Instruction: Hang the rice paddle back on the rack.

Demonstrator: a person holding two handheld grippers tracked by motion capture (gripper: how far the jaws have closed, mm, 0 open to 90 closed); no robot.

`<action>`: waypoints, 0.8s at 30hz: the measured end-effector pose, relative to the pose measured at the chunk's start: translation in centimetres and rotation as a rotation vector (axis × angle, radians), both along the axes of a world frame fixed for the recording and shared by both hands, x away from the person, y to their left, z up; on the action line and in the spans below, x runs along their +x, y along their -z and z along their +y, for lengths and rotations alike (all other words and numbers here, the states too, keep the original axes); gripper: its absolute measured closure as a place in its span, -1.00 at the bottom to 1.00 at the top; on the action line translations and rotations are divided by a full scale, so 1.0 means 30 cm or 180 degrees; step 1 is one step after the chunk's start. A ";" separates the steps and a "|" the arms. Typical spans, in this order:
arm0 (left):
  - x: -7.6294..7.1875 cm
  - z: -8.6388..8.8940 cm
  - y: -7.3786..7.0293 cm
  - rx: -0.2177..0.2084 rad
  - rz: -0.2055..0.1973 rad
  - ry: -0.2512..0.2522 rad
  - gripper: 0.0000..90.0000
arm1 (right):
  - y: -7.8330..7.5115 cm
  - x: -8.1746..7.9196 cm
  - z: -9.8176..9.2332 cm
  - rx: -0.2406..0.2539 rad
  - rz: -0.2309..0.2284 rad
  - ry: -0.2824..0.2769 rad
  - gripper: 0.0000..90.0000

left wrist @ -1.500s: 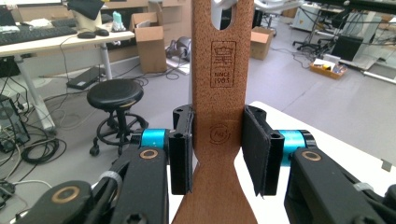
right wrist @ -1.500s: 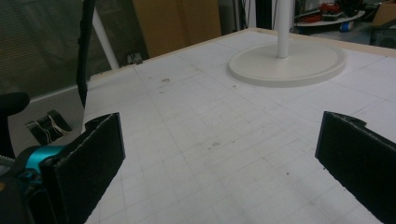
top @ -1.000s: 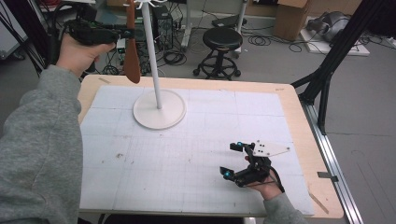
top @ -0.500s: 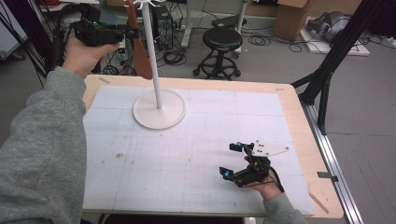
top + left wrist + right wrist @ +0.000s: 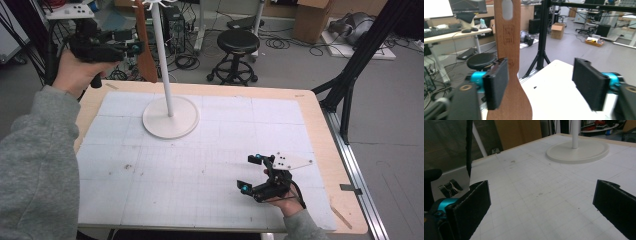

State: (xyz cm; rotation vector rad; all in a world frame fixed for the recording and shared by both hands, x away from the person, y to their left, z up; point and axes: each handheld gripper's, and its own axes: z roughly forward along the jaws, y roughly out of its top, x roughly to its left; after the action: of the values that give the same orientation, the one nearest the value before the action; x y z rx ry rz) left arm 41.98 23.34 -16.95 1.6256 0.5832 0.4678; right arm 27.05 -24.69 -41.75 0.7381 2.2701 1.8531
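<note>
The wooden spatula (image 5: 144, 47) hangs from the white stand (image 5: 170, 116) at the far side of the bench (image 5: 320, 130). The left hand-held gripper (image 5: 544, 82) has just been opening its jaws; the spatula sits beside one pad, no longer squeezed. The right hand-held gripper (image 5: 255, 172) rests gaping wide on the bench, holding nothing

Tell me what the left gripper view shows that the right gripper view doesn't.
Left gripper view alone: a hanging wooden spatula, with a slot near the top of its handle, between the left tool's jaws, which have just been opening; the near pad lies close by it, the far one well clear. Behind it stand a black stool and a black tripod stand.

Right gripper view alone: the white round base and pole of the rack, beyond the right tool's open, empty jaws.

Both: the white table top.
</note>
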 end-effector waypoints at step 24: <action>-0.142 0.073 0.144 -0.0120 0.0119 0.0181 -0.96 | 0.003 0.000 0.003 -0.0090 -0.0059 0.0086 -1.00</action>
State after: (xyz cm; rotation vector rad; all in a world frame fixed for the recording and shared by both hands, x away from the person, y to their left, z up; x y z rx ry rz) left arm 37.71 25.53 -21.26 1.6135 0.5691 0.3831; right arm 27.04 -24.59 -41.85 0.7405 2.2588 1.8050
